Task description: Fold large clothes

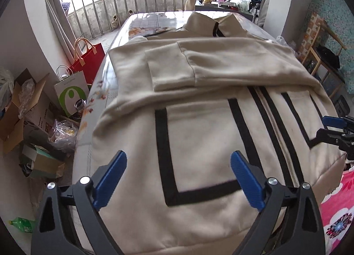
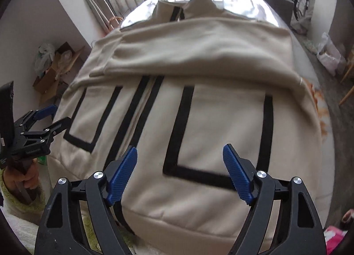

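— What are the grippers doing?

— Both stand wide apart with nothing between their blue pads. The left gripper (image 1: pixel 178 166) and the right gripper (image 2: pixel 179 161) hover above the near hem, released.

— And the garment?

— A cream fleece jacket (image 1: pixel 199 135) with black trim lies face up on the table (image 1: pixel 154 19), collar toward the far edge, sleeves folded across the chest, hem draping over the near edge.

— How would it handle?

— Soft, thick and floppy, I'd judge; fairly light, not slippery. Pinching the two hem corners together looks the safest hold for folding it upward.
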`<state>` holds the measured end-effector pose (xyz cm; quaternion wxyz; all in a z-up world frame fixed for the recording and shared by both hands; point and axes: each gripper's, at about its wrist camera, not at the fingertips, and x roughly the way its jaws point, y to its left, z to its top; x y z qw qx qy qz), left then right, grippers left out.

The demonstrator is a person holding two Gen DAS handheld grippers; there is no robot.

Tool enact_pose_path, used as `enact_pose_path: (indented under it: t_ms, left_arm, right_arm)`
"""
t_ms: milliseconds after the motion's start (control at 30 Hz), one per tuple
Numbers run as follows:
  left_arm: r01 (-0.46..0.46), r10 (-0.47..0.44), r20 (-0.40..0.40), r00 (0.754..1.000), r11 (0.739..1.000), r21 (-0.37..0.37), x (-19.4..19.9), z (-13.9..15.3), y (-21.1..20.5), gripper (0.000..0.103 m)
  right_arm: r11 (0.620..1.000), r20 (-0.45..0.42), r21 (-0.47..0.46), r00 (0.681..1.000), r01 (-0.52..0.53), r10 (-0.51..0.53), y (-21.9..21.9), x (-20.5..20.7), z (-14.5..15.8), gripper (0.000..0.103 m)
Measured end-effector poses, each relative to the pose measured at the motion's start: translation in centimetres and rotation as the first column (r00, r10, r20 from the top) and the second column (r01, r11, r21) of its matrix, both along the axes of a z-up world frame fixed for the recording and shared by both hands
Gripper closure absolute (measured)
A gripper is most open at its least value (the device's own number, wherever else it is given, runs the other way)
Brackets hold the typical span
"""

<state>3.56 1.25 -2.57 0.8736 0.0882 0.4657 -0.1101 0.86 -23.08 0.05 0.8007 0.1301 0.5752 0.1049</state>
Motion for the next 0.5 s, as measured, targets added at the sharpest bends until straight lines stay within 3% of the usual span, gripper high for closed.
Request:
enact_pose_path:
  t_ms: [133, 200, 367, 500]
  left_arm:
    - [-0.016, 0.017, -0.009, 1.000, 0.996, 0.086, -1.9, -2.4, -1.2, 0.008]
    - [-0.044, 0.043, 0.020, 0.999, 0.995, 0.090, -2.5, -2.8, -1.3, 0.007]
    - [-0.103, 0.103, 0.013, 0.995, 0.994, 0.040, -2.7, -3.1, -0.6, 0.006]
    - [-0.123, 0.123, -0.003, 0.992, 0.992, 0.005, -2.5, -3.4, -0.2, 0.005]
  right_arm:
    - [0.989, 0.012, -0.144, 0.999, 0.043, -0.042, 1.4, -1.7, -1.2, 0.021]
    - [0.977, 0.015, -0.211, 0.999, 0.045, -0.043, 2.0, -2.1, -1.7, 0.020]
    - [0.968, 0.031, -0.237, 0.996, 0.084, -0.078, 1.6, -2.2, -2.2, 0.008]
    - [0.971, 0.040, -0.219, 0.995, 0.099, -0.092, 1.4, -2.2, -2.3, 0.008]
